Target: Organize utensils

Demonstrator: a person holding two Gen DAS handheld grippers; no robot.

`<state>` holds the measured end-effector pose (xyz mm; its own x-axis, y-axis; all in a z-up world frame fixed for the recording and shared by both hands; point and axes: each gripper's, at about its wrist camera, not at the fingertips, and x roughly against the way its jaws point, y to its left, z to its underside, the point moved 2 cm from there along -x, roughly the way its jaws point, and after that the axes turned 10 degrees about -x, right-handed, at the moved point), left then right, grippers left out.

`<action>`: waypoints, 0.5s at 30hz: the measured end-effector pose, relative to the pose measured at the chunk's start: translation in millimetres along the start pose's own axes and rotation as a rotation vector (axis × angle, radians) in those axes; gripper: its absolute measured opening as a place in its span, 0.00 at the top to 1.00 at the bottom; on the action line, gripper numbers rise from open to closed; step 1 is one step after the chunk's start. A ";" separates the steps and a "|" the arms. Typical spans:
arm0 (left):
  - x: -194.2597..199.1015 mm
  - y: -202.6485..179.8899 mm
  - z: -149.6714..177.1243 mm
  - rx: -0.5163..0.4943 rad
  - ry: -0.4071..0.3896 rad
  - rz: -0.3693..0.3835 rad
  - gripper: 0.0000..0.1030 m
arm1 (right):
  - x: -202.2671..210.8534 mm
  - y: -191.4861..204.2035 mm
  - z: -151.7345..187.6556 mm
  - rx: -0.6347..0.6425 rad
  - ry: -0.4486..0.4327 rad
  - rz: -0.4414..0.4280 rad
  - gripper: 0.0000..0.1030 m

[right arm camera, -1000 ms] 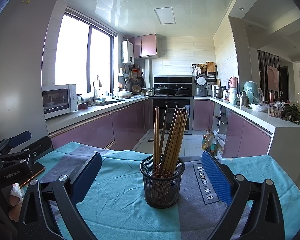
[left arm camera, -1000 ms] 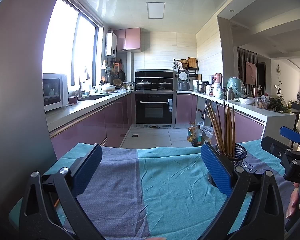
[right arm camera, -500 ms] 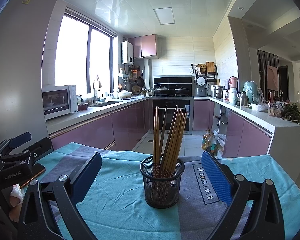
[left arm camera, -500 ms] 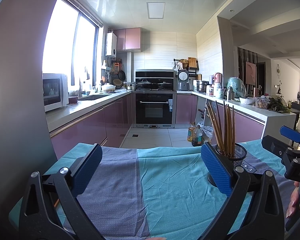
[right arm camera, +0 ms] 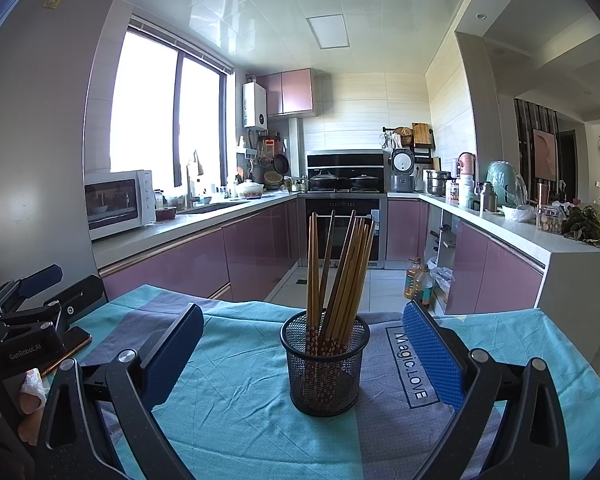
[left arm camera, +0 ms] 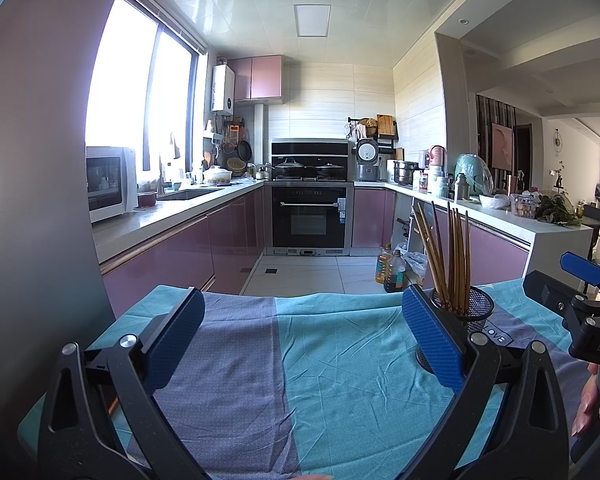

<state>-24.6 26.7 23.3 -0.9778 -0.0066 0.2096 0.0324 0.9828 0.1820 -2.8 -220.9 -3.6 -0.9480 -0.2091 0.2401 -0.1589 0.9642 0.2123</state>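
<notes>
While both grippers hover with jaws wide and empty, the bench's cloth (left arm camera: 340, 380) lies bare before the left gripper (left arm camera: 300, 344). Near the far edge, ahead of the right gripper (right arm camera: 302, 354), a mesh cup (right arm camera: 325, 368) holds upright chopsticks (right arm camera: 340, 272).

Bare tablecloth (left arm camera: 340, 380) lies ahead of the left gripper (left arm camera: 304, 340) — only the chopstick holder (right arm camera: 325, 364) stands centred before the right.
</notes>
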 end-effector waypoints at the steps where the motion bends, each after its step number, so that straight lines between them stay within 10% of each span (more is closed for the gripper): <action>1: 0.6 -1.3 0.3 -0.001 0.000 0.000 0.06 | -0.1 0.0 0.0 -0.001 0.001 -0.001 0.06; 15: 2.5 -7.9 3.0 -0.016 -0.003 0.007 0.06 | -0.5 0.4 0.4 -0.005 0.001 -0.002 0.06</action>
<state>-27.9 19.5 19.6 -0.9782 0.0006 0.2076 0.0422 0.9797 0.1960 -2.4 -220.3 -3.9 -0.9475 -0.2110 0.2404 -0.1594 0.9630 0.2173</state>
